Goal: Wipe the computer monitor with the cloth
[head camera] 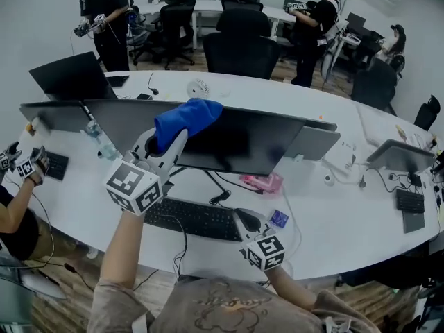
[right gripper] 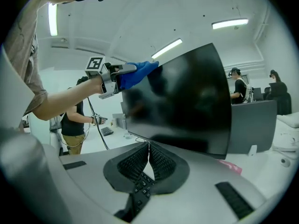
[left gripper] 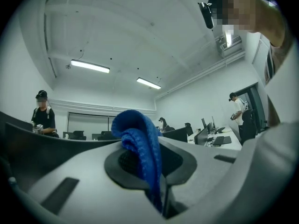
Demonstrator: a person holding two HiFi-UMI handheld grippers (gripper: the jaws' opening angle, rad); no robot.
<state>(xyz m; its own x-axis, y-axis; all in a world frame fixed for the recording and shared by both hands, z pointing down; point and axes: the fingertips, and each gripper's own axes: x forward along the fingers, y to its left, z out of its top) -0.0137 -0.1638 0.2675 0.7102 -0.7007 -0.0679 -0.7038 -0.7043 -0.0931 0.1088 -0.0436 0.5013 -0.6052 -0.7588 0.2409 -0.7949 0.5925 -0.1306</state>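
Note:
The black monitor [head camera: 243, 141] stands mid-desk with its screen dark. A blue cloth [head camera: 186, 120] is bunched at the screen's top left corner, and my left gripper [head camera: 163, 148] is shut on it. In the left gripper view the cloth [left gripper: 140, 148] is folded up between the jaws of the left gripper [left gripper: 149, 157]. My right gripper [head camera: 258, 245] hangs low at the desk's near edge beside the mouse [head camera: 248, 219], shut and holding nothing. The right gripper view has its pads [right gripper: 148, 160] pressed together below the monitor [right gripper: 187, 101], with the cloth [right gripper: 138, 74] at the screen's upper corner.
A keyboard [head camera: 194, 218] lies in front of the monitor. A pink packet [head camera: 263, 183] and a small blue item [head camera: 279, 218] lie to its right. A water bottle [head camera: 100, 141], a laptop [head camera: 73, 75] and other monitors [head camera: 409, 157] share the desk. A person's gripper hands [head camera: 24, 165] are at the left.

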